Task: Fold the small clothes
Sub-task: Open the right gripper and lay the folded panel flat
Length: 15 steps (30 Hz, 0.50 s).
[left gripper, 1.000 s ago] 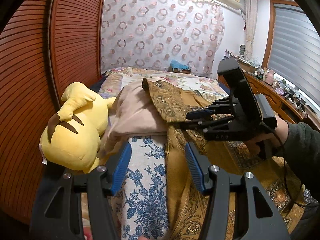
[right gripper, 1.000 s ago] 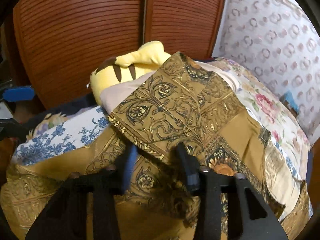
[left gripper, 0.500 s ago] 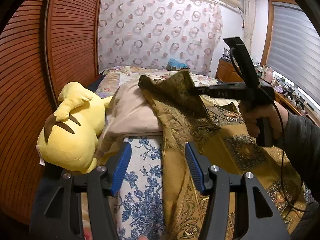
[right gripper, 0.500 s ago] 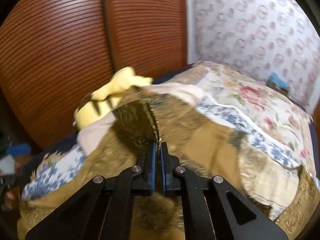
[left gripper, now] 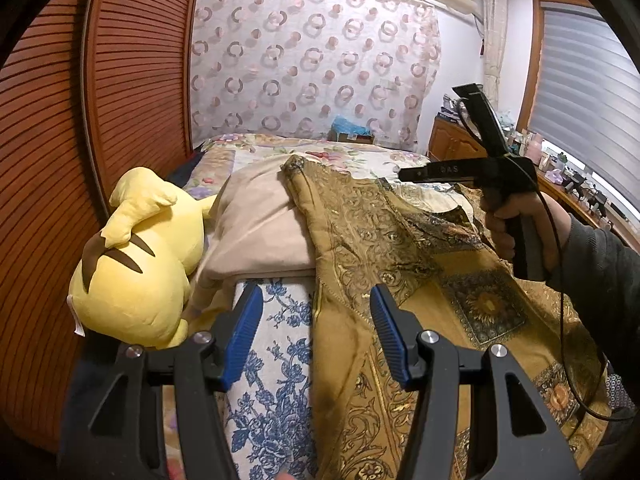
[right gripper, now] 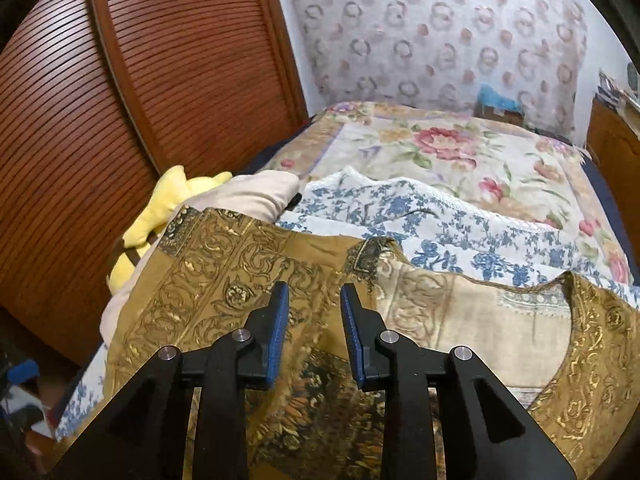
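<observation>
Along the bed's left edge sit a yellow plush toy (left gripper: 136, 264) and a beige pillow (left gripper: 256, 228). Draped rightward, the gold patterned garment (left gripper: 384, 264) lies partly folded. Left gripper (left gripper: 316, 332) and right gripper (right gripper: 314, 316) hover, jaws apart, empty. Judgement: between folds; next, regrasp an edge.

garment (left gripper: 360, 240) lies over pillow (left gripper: 256, 228) and bedspread (left gripper: 276, 360); plush toy (left gripper: 136, 272) left of pillow.

Your left gripper (left gripper: 316, 330) black with ribbed blue pads (left gripper: 243, 336), silver screws, your right gripper (right gripper: 314, 322) alike, dark grey sleeve (left gripper: 596, 268), thin black cable (left gripper: 560, 304)
</observation>
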Each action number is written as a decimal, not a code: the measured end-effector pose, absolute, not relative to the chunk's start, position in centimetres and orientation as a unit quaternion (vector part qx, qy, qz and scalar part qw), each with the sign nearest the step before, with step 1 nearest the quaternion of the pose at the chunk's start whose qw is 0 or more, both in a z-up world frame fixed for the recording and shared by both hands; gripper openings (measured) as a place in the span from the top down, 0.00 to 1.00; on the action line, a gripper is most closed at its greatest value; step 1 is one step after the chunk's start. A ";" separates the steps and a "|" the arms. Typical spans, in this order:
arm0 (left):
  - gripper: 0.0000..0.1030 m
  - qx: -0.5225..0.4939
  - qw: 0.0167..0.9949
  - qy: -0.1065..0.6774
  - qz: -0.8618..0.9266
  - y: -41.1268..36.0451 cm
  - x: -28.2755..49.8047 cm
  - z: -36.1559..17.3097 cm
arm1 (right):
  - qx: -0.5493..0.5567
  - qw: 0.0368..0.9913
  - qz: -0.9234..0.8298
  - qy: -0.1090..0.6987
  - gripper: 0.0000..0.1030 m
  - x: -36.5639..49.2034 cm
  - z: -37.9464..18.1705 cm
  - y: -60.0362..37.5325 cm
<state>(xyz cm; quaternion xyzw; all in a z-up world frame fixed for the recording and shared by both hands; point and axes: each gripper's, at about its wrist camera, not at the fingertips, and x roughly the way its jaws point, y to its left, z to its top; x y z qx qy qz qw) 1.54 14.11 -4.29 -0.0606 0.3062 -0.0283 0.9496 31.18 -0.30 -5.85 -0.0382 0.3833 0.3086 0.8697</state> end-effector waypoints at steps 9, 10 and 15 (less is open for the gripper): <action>0.47 -0.045 0.948 0.310 -0.046 11.8 3.2 -4.0 | -0.094 0.881 0.310 0.345 0.73 26.2 -3.3 -6.5; 0.47 -0.042 0.948 0.312 -0.047 11.3 3.4 -4.0 | -0.098 0.882 0.308 0.343 0.73 25.6 -3.2 -7.5; 0.47 -0.027 0.947 0.314 -0.057 9.2 4.5 -3.6 | -0.098 0.895 0.285 0.330 0.73 22.7 -2.0 -13.9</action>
